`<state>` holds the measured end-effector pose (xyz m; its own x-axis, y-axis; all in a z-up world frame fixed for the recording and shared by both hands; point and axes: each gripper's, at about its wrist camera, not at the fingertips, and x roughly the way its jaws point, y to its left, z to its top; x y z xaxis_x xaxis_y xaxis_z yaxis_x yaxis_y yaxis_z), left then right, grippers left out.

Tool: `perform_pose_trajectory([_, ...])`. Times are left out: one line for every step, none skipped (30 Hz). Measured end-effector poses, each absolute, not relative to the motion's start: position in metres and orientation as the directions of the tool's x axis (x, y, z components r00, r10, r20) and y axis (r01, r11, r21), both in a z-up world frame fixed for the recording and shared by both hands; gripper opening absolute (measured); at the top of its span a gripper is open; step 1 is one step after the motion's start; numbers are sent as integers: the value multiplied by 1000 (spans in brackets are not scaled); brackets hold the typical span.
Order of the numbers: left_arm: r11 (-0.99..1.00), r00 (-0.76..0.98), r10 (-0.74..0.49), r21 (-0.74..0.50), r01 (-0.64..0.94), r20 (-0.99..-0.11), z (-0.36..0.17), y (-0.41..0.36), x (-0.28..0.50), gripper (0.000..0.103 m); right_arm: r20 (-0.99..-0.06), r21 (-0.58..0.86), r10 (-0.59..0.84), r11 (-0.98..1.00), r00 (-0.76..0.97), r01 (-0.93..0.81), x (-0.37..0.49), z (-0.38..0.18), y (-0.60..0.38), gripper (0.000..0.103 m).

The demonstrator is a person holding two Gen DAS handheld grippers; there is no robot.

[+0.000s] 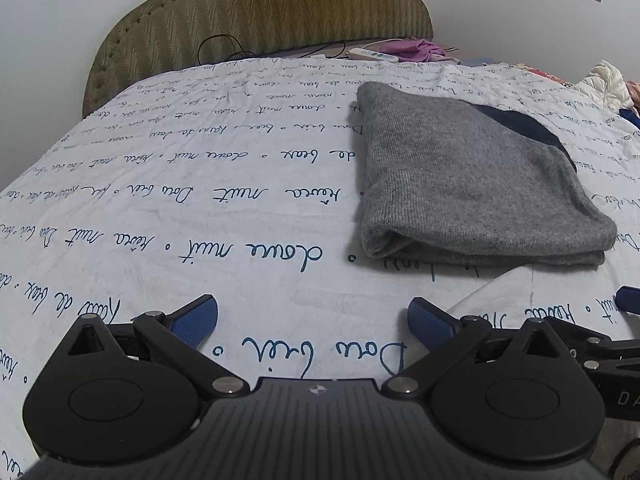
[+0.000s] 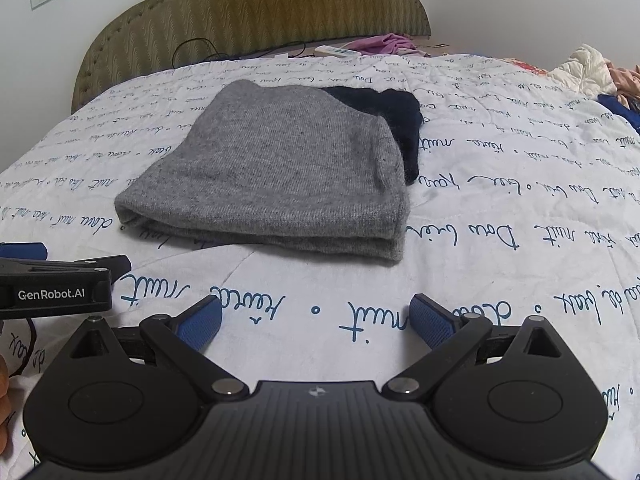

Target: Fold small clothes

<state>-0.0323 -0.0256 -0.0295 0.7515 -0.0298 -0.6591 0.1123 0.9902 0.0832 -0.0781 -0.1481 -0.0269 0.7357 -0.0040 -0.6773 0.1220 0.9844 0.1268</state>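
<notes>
A grey knit garment (image 1: pixel 460 176) lies folded in a flat stack on the white bedspread (image 1: pixel 200 200) with blue script; a dark navy part (image 1: pixel 524 124) shows at its far right edge. It also shows in the right wrist view (image 2: pixel 280 164), navy part (image 2: pixel 400 120) behind. My left gripper (image 1: pixel 312 320) is open and empty, low over the bedspread, near and left of the garment. My right gripper (image 2: pixel 316 318) is open and empty, just in front of the garment's folded edge. The left gripper's body (image 2: pixel 56 292) shows at the right view's left edge.
An olive padded headboard (image 1: pixel 264 12) stands at the back. A white power strip (image 1: pixel 372 55), a black cable and pink cloth (image 1: pixel 416 46) lie by it. More crumpled clothes (image 2: pixel 592 72) are piled at the far right of the bed.
</notes>
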Motion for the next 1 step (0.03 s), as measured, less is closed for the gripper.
perform_pose_trajectory([990, 751, -31, 83, 113, -659, -29, -26, -32, 103, -677, 126, -4, 984, 736, 122, -78, -27, -148, 102])
